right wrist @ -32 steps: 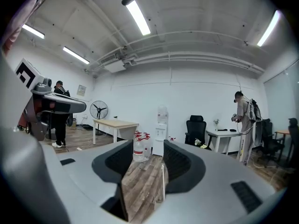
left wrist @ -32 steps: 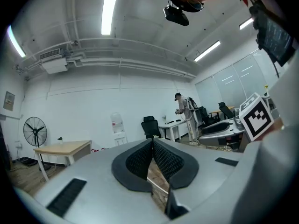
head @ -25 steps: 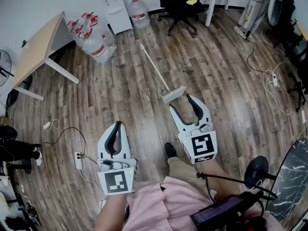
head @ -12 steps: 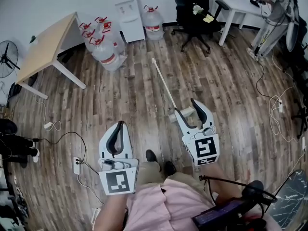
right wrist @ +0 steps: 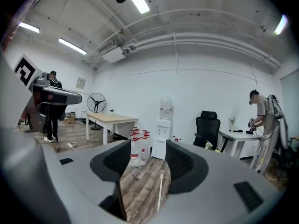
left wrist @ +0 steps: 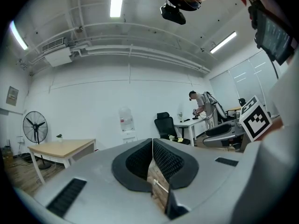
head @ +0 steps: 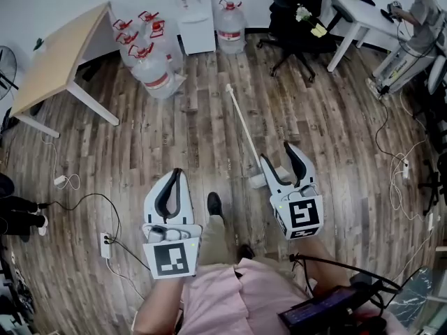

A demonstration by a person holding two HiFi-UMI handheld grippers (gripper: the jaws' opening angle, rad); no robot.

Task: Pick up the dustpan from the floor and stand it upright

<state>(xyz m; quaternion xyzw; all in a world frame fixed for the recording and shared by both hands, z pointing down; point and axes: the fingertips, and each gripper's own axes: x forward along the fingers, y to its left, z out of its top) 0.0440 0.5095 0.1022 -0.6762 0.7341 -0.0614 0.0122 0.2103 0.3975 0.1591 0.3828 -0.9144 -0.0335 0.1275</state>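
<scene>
The dustpan (head: pixel 244 135) lies flat on the plank floor (head: pixel 167 131). Its long white handle runs away from the person toward the far wall, and its pan end is nearest the person's feet. In the head view the right gripper (head: pixel 277 153) hangs just over the pan and hides part of it. Its tongs are spread wide, and in the right gripper view only floor planks and the thin handle (right wrist: pixel 160 192) show between them. The tongs are not touching the handle.

The left gripper (head: pixel 174 174) is held well to the left of the pan. Its tongs are pressed together at the tips and pinch no object. The person's dark shoe (head: pixel 214 204) stands on the floor between the two grippers, just left of the pan.

Beyond the tip of the handle stand a water dispenser (head: pixel 192 9) and a lone water jug (head: pixel 230 23) against the wall. A cluster of red-capped water jugs (head: pixel 150 61) stands to their left, beside a wooden table (head: pixel 59 54). A black office chair (head: pixel 297 19) and a white desk (head: pixel 360 12), with a person (head: pixel 422 9) standing at it, are off to the right of the handle. A power strip (head: pixel 106 243) with trailing cables lies on the floor at the left. A standing fan (right wrist: pixel 96 101) shows behind the table in the right gripper view.
</scene>
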